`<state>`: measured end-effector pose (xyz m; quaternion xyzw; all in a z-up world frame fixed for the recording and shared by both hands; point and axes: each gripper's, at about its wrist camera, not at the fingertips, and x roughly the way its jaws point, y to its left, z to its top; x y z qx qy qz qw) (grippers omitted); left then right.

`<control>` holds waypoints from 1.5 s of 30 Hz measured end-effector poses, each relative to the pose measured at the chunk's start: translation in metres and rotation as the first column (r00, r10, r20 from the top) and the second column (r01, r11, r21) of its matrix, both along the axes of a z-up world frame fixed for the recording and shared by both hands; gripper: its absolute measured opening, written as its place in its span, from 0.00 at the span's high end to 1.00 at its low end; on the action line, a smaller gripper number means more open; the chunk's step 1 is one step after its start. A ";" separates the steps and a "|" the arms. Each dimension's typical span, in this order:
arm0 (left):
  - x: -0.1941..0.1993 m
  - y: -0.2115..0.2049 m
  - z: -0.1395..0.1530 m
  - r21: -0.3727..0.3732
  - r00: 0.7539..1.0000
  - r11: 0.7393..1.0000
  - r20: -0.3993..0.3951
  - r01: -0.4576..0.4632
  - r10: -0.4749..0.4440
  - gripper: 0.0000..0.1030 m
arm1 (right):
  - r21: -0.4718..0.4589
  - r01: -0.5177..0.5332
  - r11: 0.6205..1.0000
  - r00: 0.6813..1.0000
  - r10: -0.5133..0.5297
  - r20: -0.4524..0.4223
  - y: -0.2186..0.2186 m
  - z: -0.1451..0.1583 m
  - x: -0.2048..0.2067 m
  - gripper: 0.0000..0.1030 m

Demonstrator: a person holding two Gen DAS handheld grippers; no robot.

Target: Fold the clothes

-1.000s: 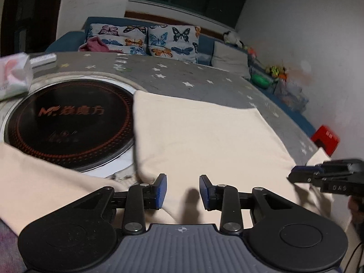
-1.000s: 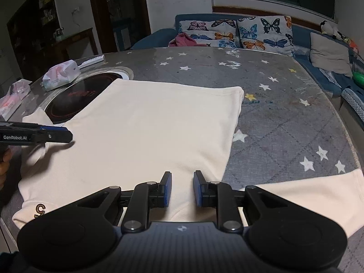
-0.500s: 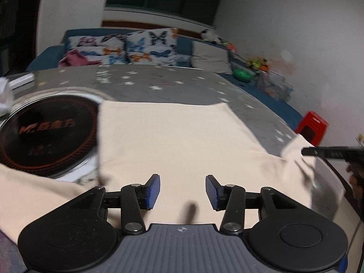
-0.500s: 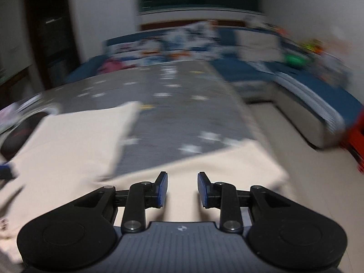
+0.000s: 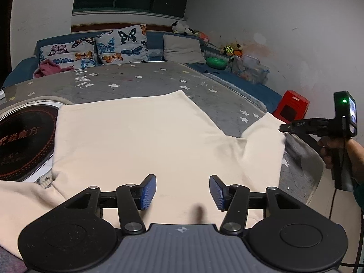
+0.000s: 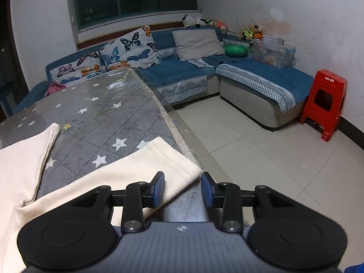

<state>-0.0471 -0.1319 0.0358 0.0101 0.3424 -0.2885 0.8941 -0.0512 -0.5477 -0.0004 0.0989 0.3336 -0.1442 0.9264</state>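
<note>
While both hand-held grippers' jaws are opening, empty, above the cream sweatshirt (image 5: 141, 134), an induction cooktop (image 5: 25, 138) flanks it on the worktop (image 6: 95, 111).

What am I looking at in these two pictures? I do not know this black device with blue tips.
No robot: a person holds one hand gripper in each hand, each with its own camera. The left camera looks past the left gripper over a cream garment spread on the star-patterned table, and it also catches the right gripper. The right camera shows the right gripper's blue pads at the garment's sleeve near the table edge. Both jaws are opening; neither grips the cloth.
</note>
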 end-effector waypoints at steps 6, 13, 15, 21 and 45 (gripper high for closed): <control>-0.004 -0.012 0.003 0.008 1.000 0.999 0.004 0.031 -0.031 0.46 | -0.041 0.003 0.999 1.000 -0.002 0.021 0.002 0.002 -0.001 0.95; -0.011 -0.038 0.003 0.003 0.994 0.995 0.016 0.104 -0.104 0.46 | -0.077 0.017 0.997 0.995 -0.010 0.096 -0.002 0.026 -0.024 0.96; -0.014 -0.047 0.000 0.010 0.992 0.992 0.018 0.124 -0.125 0.46 | -0.081 0.021 0.997 0.996 -0.014 0.091 -0.004 0.025 -0.030 0.96; -0.026 -0.071 -0.012 0.085 0.982 0.980 0.047 0.178 -0.182 0.46 | -0.054 0.020 0.998 0.997 -0.016 0.072 -0.003 0.018 -0.032 0.96; -0.026 0.056 0.015 -0.025 0.978 0.987 0.134 -0.160 0.162 0.37 | -0.127 -0.658 0.743 0.712 0.668 0.219 0.195 0.139 -0.016 0.96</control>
